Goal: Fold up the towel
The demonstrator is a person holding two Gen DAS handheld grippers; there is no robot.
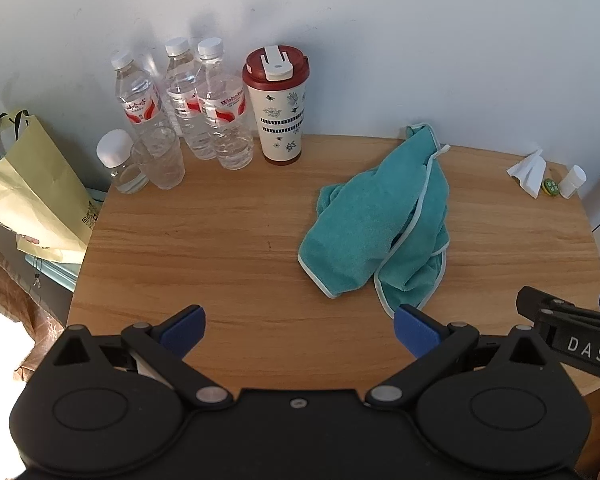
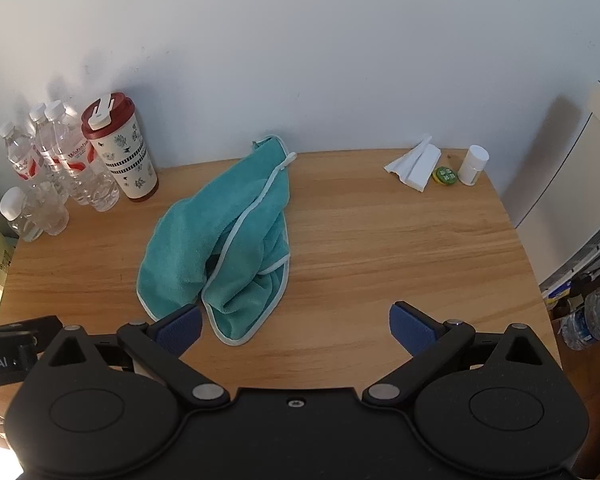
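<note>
Nearest the lens in each wrist view is the black body of a gripper, with two blue-padded fingers reaching forward over the wooden desk [image 1: 220, 240]. The left gripper [image 1: 298, 330] has its fingers spread wide and released, holding nothing; its right finger pad [image 1: 414, 326] sits just beside the near hem of the teal towel [image 1: 380, 224], and whether it touches the cloth cannot be told. The right gripper [image 2: 296, 326] is likewise spread wide and empty; its left finger pad [image 2: 180, 328] lies against or just in front of the towel's near left corner, while its right finger pad [image 2: 412, 326] is over bare wood, well apart from the cloth. The towel lies crumpled and unfolded on the desk, bunched into a long heap with pale piping along its edges, its far end near the white wall [image 2: 300, 60]. Left of the towel, at the back of the desk, stands a cream tumbler with a dark red lid [image 1: 280, 108], and beyond it a group of clear water bottles [image 1: 204, 104] and a small white-capped jar [image 1: 120, 164]. Right of the towel, near the far corner, lie a folded white paper [image 2: 414, 166], a small green and yellow disc [image 2: 445, 175] and a small white bottle [image 2: 474, 165]. A pale green paper bag [image 1: 28, 196] hangs off the desk's edge, well left of the towel.
</note>
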